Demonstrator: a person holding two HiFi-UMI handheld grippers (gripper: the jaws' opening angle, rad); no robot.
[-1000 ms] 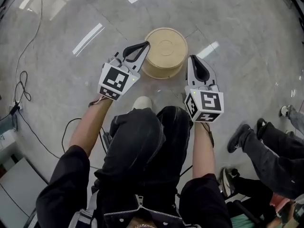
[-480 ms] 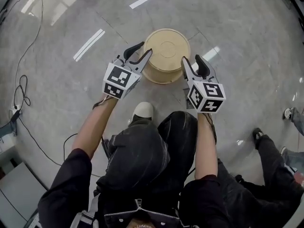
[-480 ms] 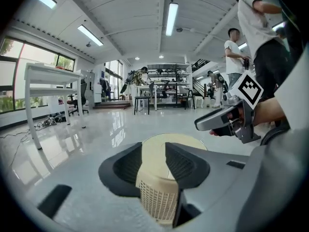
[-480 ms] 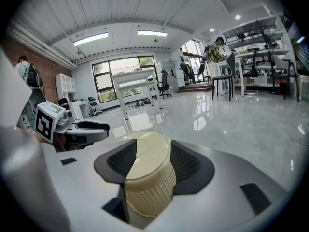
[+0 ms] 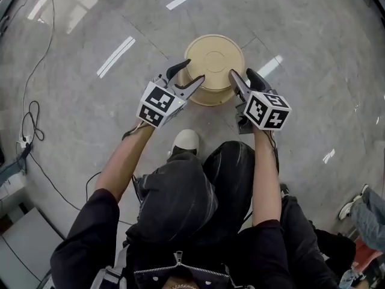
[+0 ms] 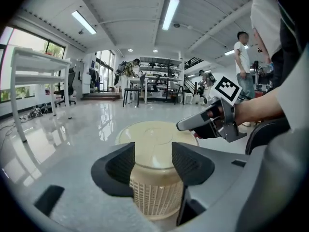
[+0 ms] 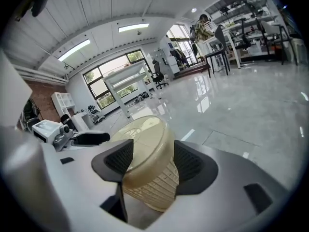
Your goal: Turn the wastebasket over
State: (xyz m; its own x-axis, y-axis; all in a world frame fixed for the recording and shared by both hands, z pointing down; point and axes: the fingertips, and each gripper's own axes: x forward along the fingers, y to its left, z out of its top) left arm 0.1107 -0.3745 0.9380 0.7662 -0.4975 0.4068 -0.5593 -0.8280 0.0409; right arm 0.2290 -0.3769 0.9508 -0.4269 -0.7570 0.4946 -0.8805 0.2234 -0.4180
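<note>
A beige wastebasket [image 5: 213, 62] with lattice walls stands on the floor with its flat solid base facing up. My left gripper [image 5: 189, 74] is at its left side and my right gripper [image 5: 240, 74] at its right side, both low beside it. Both pairs of jaws have just been opening and now stand wide. In the left gripper view the wastebasket [image 6: 154, 144] shows in the gap of the left gripper [image 6: 153, 161], pads clear of it. The right gripper view shows the wastebasket [image 7: 145, 149] the same way inside the right gripper [image 7: 153, 161].
The person's white shoe [image 5: 185, 140] is on the floor just in front of the basket. Cables [image 5: 27, 110] run along the floor at the left. Another person's shoe [image 5: 349, 208] is at the lower right. A white table [image 6: 34, 62] stands far left.
Both grippers have come down beside the wastebasket and their jaws have gone from shut to wide open. The legs of the people at the right have moved away.
</note>
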